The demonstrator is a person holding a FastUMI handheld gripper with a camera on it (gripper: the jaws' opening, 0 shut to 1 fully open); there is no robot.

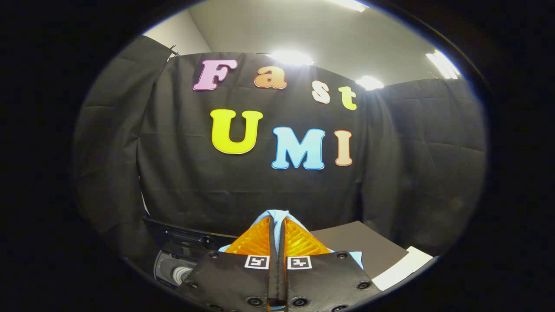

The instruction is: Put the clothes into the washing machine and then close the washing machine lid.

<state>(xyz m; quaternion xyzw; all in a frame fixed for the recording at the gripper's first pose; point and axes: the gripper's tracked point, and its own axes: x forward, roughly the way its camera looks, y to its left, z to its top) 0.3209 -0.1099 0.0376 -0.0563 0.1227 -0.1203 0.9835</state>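
While the gripper (277,225) is held up high and points straight at the black cloth wall (243,190), its two fingers (253,242) are squeezed close together with only a thin dark slit left between them. The fingers look like ridged wedges that come to a point at the front. Each one sits on a flat dark plate with round bolts and a small square black-and-white marker (256,261). A piece of soft light blue cloth (277,214) is pinched between the fingertips. It bunches up over their tops and peeks out again low down on both sides of the fingers. Both fingers press on it, so the tongs are clenched on the clothes. Down below and to the left of the fingers is the washing machine (182,255), dark and shiny, with a rounded grey and white part showing. Its lid (182,236) looks to be up, but I cannot tell for sure. To the right of the fingers lies a flat dark board (364,242) with a white sheet (403,266) next to it. Above the wrinkly wall, bright lamps (290,57) glow on a pale ceiling.
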